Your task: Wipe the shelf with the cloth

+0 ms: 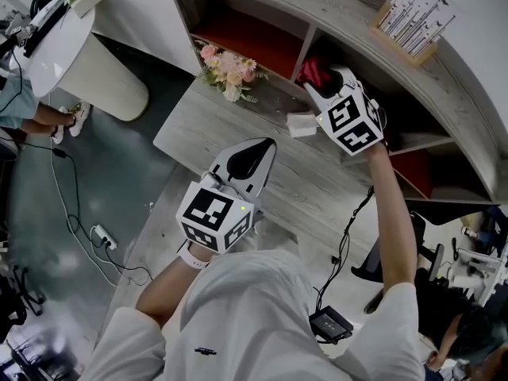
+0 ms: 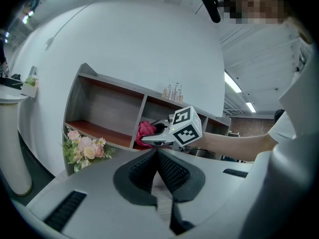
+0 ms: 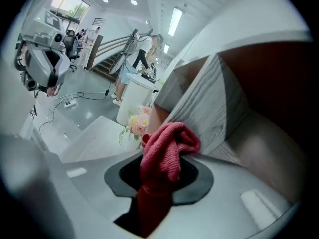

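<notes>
A red cloth [image 1: 316, 71] is bunched between the jaws of my right gripper [image 1: 325, 79], which reaches into the middle compartment of the grey wooden shelf [image 1: 349, 30]. In the right gripper view the cloth [image 3: 167, 151] fills the jaws, and the gripper [image 3: 164, 159] is shut on it, close to the compartment's upright divider [image 3: 199, 98] and its floor [image 3: 259, 148]. My left gripper [image 1: 264, 144] hangs over the grey table [image 1: 317, 189] in front of the shelf, shut with nothing in it. From the left gripper view [image 2: 157, 152], the cloth [image 2: 146, 132] shows at the compartment's mouth.
A bunch of pink flowers [image 1: 230, 70] lies at the shelf's left end. A small white box [image 1: 302, 125] sits on the table below my right gripper. A wooden rack of small items [image 1: 413, 26] stands on the shelf top. A power strip [image 1: 103, 236] and cables lie on the floor.
</notes>
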Tool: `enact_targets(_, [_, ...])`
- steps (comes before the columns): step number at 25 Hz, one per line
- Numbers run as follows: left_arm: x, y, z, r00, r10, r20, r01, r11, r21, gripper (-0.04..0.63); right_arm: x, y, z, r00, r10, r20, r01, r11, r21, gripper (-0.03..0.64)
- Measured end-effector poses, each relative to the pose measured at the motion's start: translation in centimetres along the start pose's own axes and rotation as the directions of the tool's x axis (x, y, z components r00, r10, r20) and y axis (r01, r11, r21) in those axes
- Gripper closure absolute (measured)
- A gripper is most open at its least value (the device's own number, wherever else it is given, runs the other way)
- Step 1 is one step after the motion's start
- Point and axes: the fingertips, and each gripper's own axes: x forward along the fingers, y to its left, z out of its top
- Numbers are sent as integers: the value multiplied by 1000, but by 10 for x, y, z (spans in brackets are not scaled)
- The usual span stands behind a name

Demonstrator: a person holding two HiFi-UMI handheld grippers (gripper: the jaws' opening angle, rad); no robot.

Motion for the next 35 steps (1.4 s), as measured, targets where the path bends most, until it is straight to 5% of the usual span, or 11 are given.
enact_targets(8, [-8, 2, 7, 1000, 2, 13, -2, 1000, 3, 589, -21, -18, 27, 986, -165, 39, 169, 964, -207, 482])
enact_targets(15, [-8, 5, 9, 1000, 5, 14, -6, 1000, 10, 589, -21, -49, 33, 953, -291, 89, 301, 944, -133, 480])
enact_targets(26, [-3, 18, 10, 999, 42, 6, -42, 999, 2, 589, 4, -109, 9, 919, -393, 14, 394, 918, -39, 480])
enact_targets(35, [-3, 20, 9, 998, 58, 2, -58, 998, 3, 589, -2, -116, 14, 873, -477, 101, 476, 879, 30, 480])
